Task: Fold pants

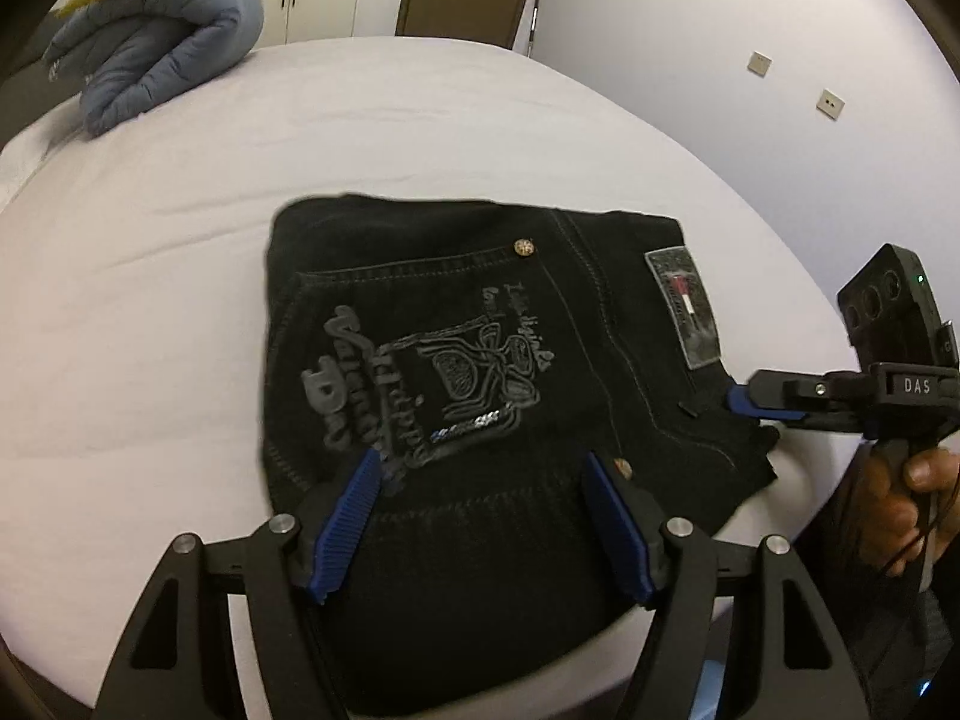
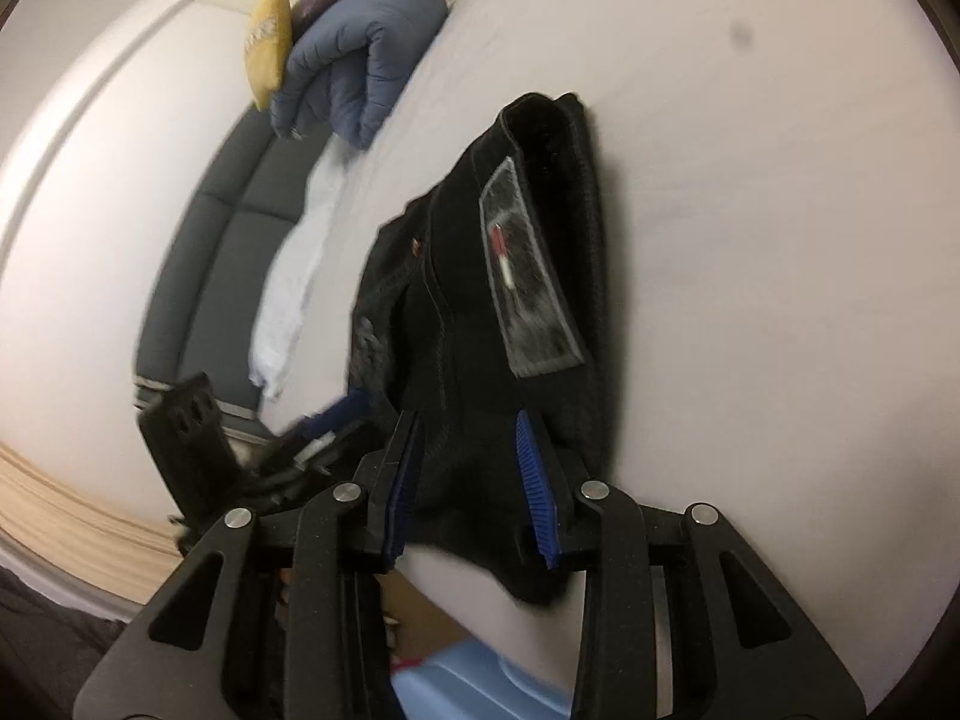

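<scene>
The left gripper (image 1: 483, 474) stands with its jaws spread wide, both ribbed blue pads (image 1: 348, 525) hanging over the near part of the black pants (image 1: 480, 330) with nothing between them. The right gripper (image 2: 468, 426) is likewise parted, its pads on either side of the pants' near edge without pinching it; whether they touch the cloth cannot be told. In the left view that same right gripper (image 1: 741, 399) comes in from the side, its tip at the corner of the pants by the waistband, held by a hand (image 1: 918, 498) low at the frame's border.

The pants lie folded into a compact rectangle on the white bed (image 1: 180, 252), near its front edge. The lower fold is hidden behind the left gripper's black arms, and the right view is smeared by motion (the left gripper there is only a dark blur).

The fabric is dark denim with pale stitching, a raised grey embroidered design (image 1: 432, 372) on the back pocket, a metal rivet (image 1: 524, 247) and a rectangular grey label (image 1: 684, 312) with red and white marks. The sheet is smooth with soft creases. A rolled blue quilted duvet (image 1: 168, 42) sits at the far corner beside a yellow cushion (image 2: 267, 42).
</scene>
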`<state>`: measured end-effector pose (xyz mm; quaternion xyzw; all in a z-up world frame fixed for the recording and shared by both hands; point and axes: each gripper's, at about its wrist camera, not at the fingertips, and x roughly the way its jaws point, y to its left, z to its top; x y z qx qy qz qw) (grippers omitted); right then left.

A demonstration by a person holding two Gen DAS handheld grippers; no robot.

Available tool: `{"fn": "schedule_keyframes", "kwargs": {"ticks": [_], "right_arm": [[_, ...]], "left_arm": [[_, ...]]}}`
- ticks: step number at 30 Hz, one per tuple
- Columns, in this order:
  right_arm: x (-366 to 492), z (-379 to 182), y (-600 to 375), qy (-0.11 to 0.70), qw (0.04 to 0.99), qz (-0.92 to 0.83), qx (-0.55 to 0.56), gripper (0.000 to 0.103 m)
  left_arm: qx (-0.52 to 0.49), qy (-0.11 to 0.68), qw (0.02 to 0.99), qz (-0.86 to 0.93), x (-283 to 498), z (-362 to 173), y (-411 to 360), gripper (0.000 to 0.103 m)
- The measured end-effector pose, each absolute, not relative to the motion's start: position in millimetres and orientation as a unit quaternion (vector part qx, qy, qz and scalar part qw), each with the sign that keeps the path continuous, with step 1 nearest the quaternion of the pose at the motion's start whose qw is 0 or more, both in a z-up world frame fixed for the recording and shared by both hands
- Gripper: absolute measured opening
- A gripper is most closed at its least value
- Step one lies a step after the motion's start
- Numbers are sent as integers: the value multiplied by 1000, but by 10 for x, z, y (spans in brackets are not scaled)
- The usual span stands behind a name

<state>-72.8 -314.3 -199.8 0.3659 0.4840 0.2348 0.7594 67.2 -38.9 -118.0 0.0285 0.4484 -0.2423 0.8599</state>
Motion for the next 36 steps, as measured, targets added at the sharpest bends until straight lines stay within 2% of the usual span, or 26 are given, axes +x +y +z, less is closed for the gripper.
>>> {"fn": "schedule_keyframes", "kwargs": {"ticks": [4,9,16,24,26,29,30,31,36], "right_arm": [[-725,-1644,-3255,460,776,247,353,31],[-188,-1381,-2955,453,778,265,346,31],[350,-1825,-2671,512,764,220,324,31],[9,-1951,-3432,440,779,171,412,28],[-127,-1886,-3617,441,798,103,398,35],[-352,-1840,-3860,422,790,71,439,35],[-415,-1794,-3871,418,787,79,447,39],[-455,-1744,-3852,415,789,85,445,47],[-465,-1401,-3364,406,797,185,407,48]], "left_arm": [[35,424,878,-218,762,-891,-313,72],[87,456,868,-175,1193,-915,-502,72],[128,495,847,-143,1332,-1218,-689,72],[122,496,848,-142,1368,-1240,-691,72],[122,496,848,-141,1367,-1244,-689,72],[117,495,849,-141,1447,-1264,-665,73],[119,495,849,-141,1446,-1266,-668,73],[119,494,849,-140,1452,-1265,-668,73],[120,492,851,-141,1396,-1261,-677,73]]}}
